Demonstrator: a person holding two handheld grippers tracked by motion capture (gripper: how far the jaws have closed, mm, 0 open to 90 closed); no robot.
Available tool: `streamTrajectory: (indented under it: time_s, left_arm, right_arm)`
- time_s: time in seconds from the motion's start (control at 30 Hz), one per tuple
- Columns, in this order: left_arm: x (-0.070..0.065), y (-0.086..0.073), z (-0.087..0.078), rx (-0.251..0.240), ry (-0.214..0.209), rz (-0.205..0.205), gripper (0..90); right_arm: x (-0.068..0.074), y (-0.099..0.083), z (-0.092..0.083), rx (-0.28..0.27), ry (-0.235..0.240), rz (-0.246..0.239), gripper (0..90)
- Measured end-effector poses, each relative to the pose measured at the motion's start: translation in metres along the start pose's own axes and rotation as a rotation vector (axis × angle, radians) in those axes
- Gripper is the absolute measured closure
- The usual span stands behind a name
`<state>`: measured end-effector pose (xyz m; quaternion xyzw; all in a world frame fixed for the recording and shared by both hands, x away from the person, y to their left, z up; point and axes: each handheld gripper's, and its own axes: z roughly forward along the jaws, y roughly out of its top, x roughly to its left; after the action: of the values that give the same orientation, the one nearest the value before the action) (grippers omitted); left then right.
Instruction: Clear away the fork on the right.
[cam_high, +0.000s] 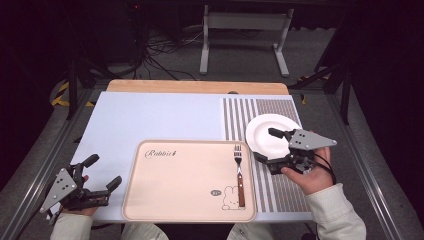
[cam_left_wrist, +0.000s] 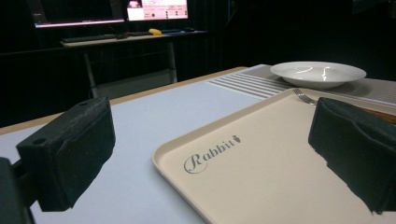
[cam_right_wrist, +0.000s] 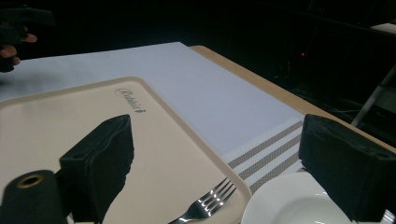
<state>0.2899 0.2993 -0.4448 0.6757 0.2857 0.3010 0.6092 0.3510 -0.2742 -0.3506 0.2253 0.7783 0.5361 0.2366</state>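
Left claw (cam_high: 103, 172) agape, right claw (cam_high: 265, 145) over plate (cam_high: 270, 131)

A person's two forearms wear pale cream long sleeves (cam_high: 334, 210) with loose cuffs. Each hand grips a black pair of tongs. The left tongs (cam_high: 106, 171) carry a grey three-cornered plate (cam_high: 59, 189) dotted with small dark screw holes; the right tongs (cam_high: 266, 144) bear a similar grey plate (cam_high: 311, 139). A black cable (cam_high: 326, 166) loops beside the right hand (cam_high: 306, 176). Seen close, the jaws are blocky, matte black and padded with rough foam-like pads (cam_left_wrist: 74, 151); one arm shows a round brass-rimmed hole (cam_right_wrist: 29, 181).
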Motion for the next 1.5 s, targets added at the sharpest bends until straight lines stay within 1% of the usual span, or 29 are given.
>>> streamTrajectory:
  time_s: [0.1,0.23,0.27,0.33,0.43,0.47,0.63,0.77,0.9,0.93,1.03,1.13,1.2,1.33,1.37,1.5]
  left_arm:
    - [0.000,0.000,0.000,0.001,0.000,0.002,1.3]
    - [0.000,0.000,0.000,0.002,0.000,0.003,1.3]
    - [0.000,0.000,0.000,0.001,0.000,0.003,1.3]
    - [0.000,0.000,0.000,0.000,0.001,0.003,1.3]
    - [0.000,0.000,0.000,0.003,-0.002,0.004,1.3]
    - [0.000,0.000,0.000,0.002,-0.001,0.005,1.3]
    - [-0.001,0.001,0.000,0.003,0.000,0.008,1.3]
    - [-0.001,0.001,0.000,0.004,0.002,0.013,1.3]
    - [-0.001,0.001,0.000,0.004,0.003,0.015,1.3]
    - [-0.001,0.001,0.000,0.004,0.002,0.016,1.3]
    - [-0.001,0.001,0.000,0.004,0.003,0.017,1.3]
    - [-0.001,0.001,0.000,0.004,0.001,0.019,1.3]
    - [-0.001,0.001,0.000,0.004,0.000,0.019,1.3]
    - [-0.001,0.002,-0.001,0.002,0.000,0.018,1.3]
    - [-0.001,0.001,-0.001,0.003,0.000,0.018,1.3]
    - [-0.002,0.002,0.000,0.005,-0.004,0.020,1.3]
  right_arm:
    - [-0.002,-0.006,-0.008,-0.034,-0.008,-0.002,11.2]
    - [-0.004,-0.012,-0.014,-0.050,-0.017,-0.002,11.2]
    - [-0.005,-0.016,-0.018,-0.064,-0.025,-0.002,11.1]
    - [-0.006,-0.018,-0.019,-0.067,-0.024,0.000,11.1]
    - [-0.008,-0.028,-0.028,-0.081,-0.036,0.005,11.1]
    - [-0.008,-0.028,-0.028,-0.081,-0.036,0.005,11.1]
    - [-0.012,-0.045,-0.039,-0.108,-0.054,0.006,10.4]
    - [-0.014,-0.054,-0.043,-0.115,-0.057,0.002,10.4]
    - [-0.016,-0.064,-0.047,-0.111,-0.063,0.006,10.4]
    - [-0.016,-0.069,-0.048,-0.105,-0.065,0.011,10.4]
    - [-0.017,-0.074,-0.048,-0.107,-0.068,0.014,10.4]
    - [-0.017,-0.082,-0.048,-0.107,-0.067,0.025,10.4]
    - [-0.016,-0.090,-0.047,-0.104,-0.064,0.045,10.4]
    - [-0.016,-0.097,-0.046,-0.099,-0.063,0.053,10.4]
    - [-0.015,-0.099,-0.045,-0.105,-0.058,0.060,10.4]
    - [-0.012,-0.107,-0.045,-0.095,-0.055,0.074,10.4]
